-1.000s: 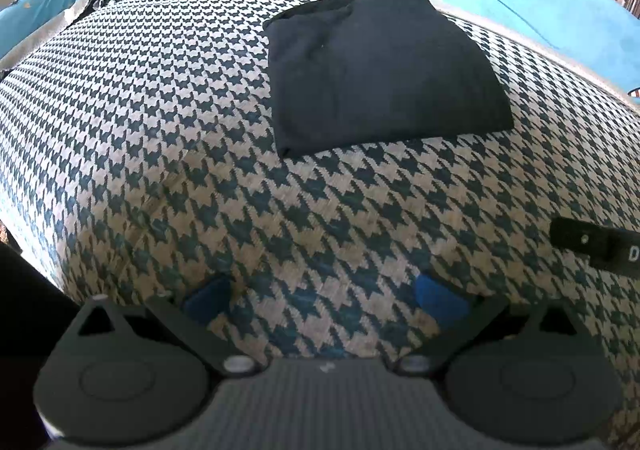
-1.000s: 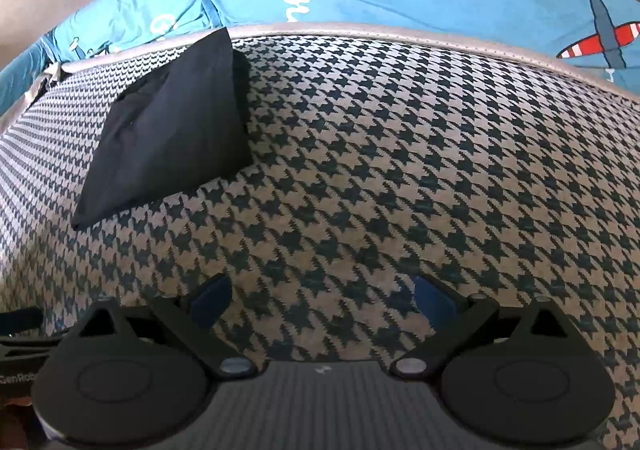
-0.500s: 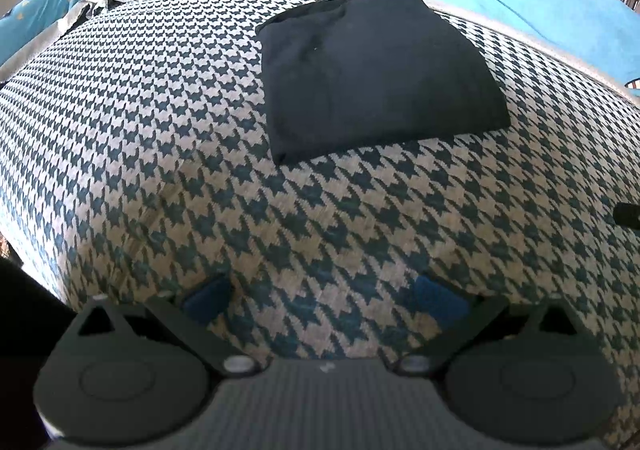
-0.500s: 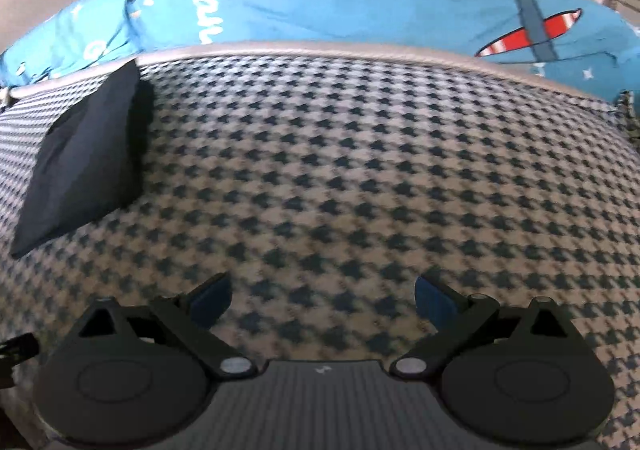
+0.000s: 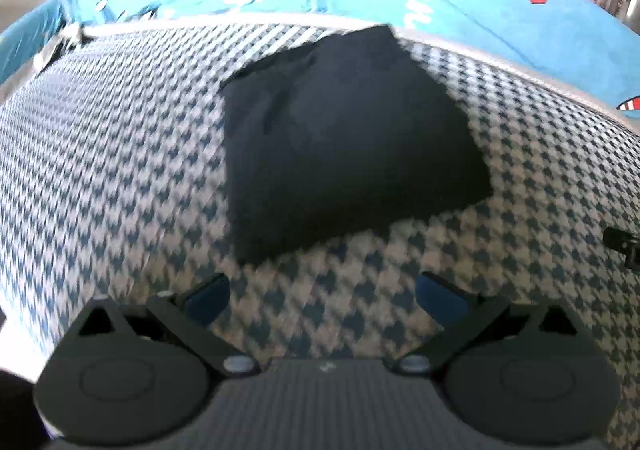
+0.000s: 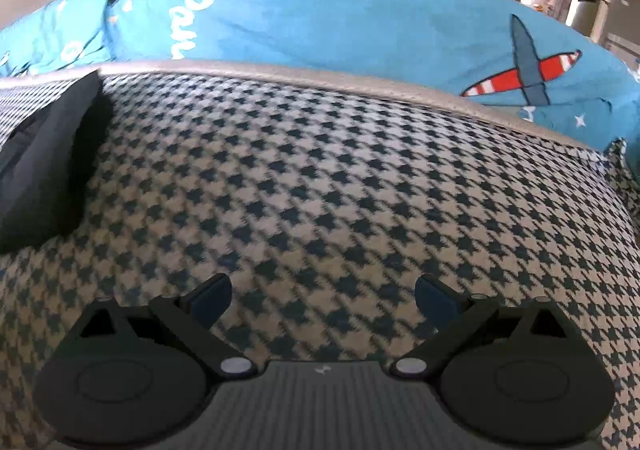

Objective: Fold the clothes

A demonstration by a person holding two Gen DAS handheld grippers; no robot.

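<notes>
While the folded black garment (image 5: 344,138) lies on the houndstooth cover (image 5: 120,170), both the left claw (image 5: 322,296) and right claw (image 6: 323,296) gape empty.

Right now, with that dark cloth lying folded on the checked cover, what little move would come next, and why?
Probably ease the left tongs forward to the near edge of the folded dark cloth. Both tongs are open and hold nothing; the cloth lies just ahead of the left pair, while the right tongs face bare checked cover.
</notes>
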